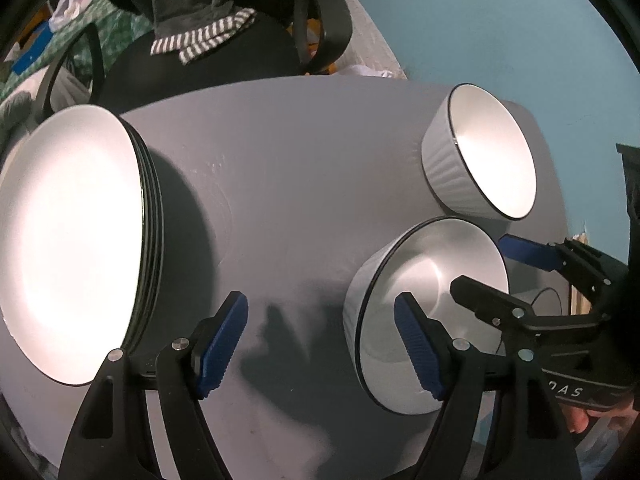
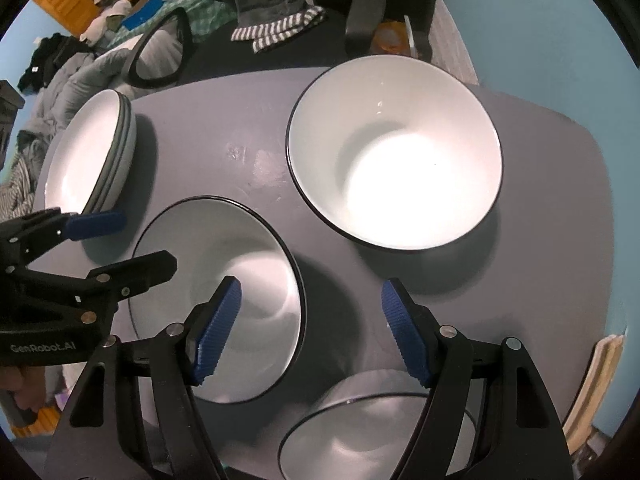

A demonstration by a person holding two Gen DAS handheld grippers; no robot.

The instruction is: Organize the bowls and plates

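Bench (image 2: 540, 240): grey top, it carries all the dishes
Plates (image 1: 68, 240): white stack with dark rims, at the left side of the bench
Far bowl (image 2: 396, 156): white with a thin black rim, upright, near the far right part of the bench, apart from the others
Middle bowl (image 2: 224, 304): same kind, in shadow, between the plates and the far bowl
Near bowl (image 2: 380, 432): only partly seen at the bench's front edge (blurred, below the right fingers)
Left hand-held gripper (image 1: 320, 344): jaws spread wide, holding nothing, above the bench between the plates and the middle bowl
Right hand-held gripper (image 2: 310, 330): jaws spread wide, empty, one finger over the middle bowl
Chair (image 2: 160, 52): black, behind the bench, with a striped cloth (image 2: 280, 32) on it
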